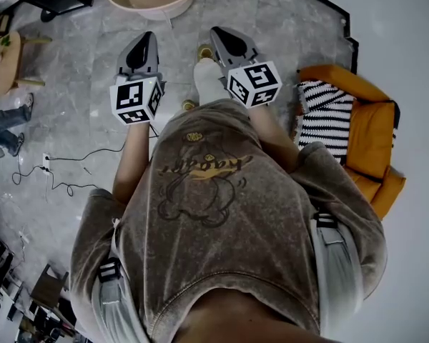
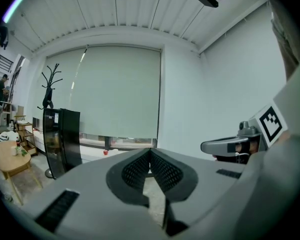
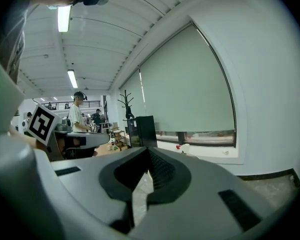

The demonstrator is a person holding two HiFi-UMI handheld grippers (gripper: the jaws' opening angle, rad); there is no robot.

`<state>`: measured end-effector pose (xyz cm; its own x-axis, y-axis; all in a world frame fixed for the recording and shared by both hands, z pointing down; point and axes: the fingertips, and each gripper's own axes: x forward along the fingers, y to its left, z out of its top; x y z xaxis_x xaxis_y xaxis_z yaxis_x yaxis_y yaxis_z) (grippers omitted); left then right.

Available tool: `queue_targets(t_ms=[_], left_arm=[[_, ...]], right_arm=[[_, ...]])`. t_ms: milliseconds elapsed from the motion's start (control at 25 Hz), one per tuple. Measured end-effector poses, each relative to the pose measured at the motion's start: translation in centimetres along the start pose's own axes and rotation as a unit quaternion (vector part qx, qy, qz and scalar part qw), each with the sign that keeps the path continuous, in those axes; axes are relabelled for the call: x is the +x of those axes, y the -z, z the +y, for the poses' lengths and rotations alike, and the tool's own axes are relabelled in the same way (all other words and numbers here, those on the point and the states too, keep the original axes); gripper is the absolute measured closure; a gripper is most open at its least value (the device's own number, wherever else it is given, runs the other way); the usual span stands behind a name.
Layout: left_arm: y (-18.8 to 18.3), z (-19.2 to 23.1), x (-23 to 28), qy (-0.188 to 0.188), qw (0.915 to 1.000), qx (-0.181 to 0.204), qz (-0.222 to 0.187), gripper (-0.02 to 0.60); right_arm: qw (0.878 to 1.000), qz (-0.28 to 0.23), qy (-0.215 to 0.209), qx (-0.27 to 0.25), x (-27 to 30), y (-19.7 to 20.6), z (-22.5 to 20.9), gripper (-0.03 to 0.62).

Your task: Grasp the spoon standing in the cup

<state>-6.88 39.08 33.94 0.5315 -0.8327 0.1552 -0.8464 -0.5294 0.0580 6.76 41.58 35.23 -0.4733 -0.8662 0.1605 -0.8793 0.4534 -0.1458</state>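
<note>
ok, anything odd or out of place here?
No spoon or cup shows in any view. The left gripper and right gripper have their jaws shut on nothing, and both are aimed across the room at a window blind.

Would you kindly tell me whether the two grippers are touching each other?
Apart. The head view shows the left gripper and the right gripper side by side, with grey floor plainly visible between them.

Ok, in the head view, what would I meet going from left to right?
Small wooden table -> left tool -> right tool -> orange armchair.
</note>
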Motion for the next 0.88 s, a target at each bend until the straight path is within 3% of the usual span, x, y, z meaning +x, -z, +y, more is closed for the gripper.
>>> queue_targets(t_ms=[880], left_arm=[[-0.4, 4.3, 7.6, 0.004, 1.0000, 0.003, -0.002, 0.565]], right_arm=[[1.000, 0.008, -0.012, 0.012, 8.5, 0.1, -4.4, 0.576]])
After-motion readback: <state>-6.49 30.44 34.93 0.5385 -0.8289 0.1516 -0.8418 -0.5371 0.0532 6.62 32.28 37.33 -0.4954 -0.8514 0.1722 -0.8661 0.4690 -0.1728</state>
